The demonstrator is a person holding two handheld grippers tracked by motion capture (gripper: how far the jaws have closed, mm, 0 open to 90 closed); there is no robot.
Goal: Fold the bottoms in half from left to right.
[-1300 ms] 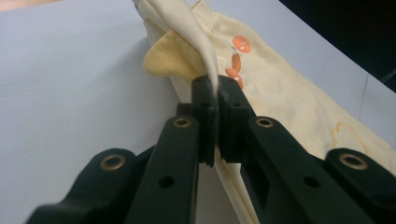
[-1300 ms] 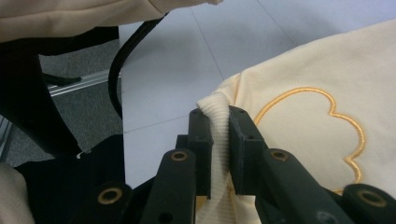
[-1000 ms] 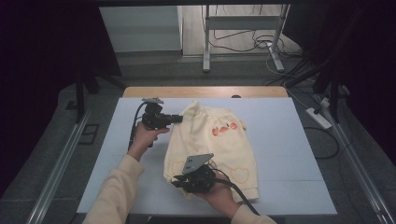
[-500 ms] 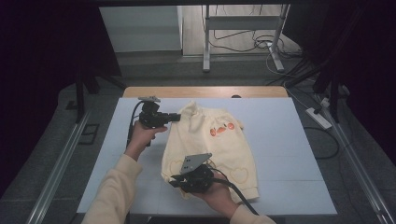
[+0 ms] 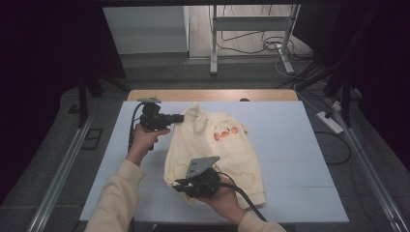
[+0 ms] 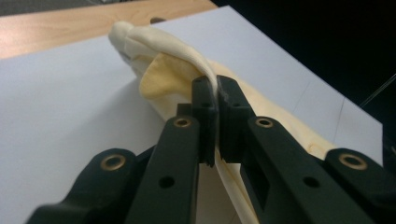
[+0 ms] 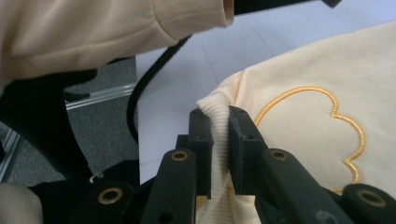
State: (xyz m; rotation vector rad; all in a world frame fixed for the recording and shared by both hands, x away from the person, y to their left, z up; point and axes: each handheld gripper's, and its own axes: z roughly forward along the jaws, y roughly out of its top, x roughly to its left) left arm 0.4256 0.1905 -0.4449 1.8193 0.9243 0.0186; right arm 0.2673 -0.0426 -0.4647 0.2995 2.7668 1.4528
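A pale yellow sweatshirt [image 5: 217, 147] with an orange print lies spread on the white table [image 5: 290, 145]. My left gripper [image 5: 181, 117] is at the garment's far left corner, shut on a fold of its fabric [image 6: 196, 60], which runs up between the jaws. My right gripper [image 5: 180, 185] is at the near left corner, shut on the ribbed hem [image 7: 218, 135]. An embroidered orange outline [image 7: 322, 121] sits just right of that grip.
A person's cream sleeve [image 7: 93, 28] and a black cable [image 7: 140, 93] cross the right gripper view. The table's wooden far edge [image 5: 208, 94] shows behind the garment. A metal stand [image 5: 251, 29] and floor cables [image 5: 309, 63] lie beyond the table.
The garment's left side has shifted slightly between the two grips. Both hands stay about where they were.
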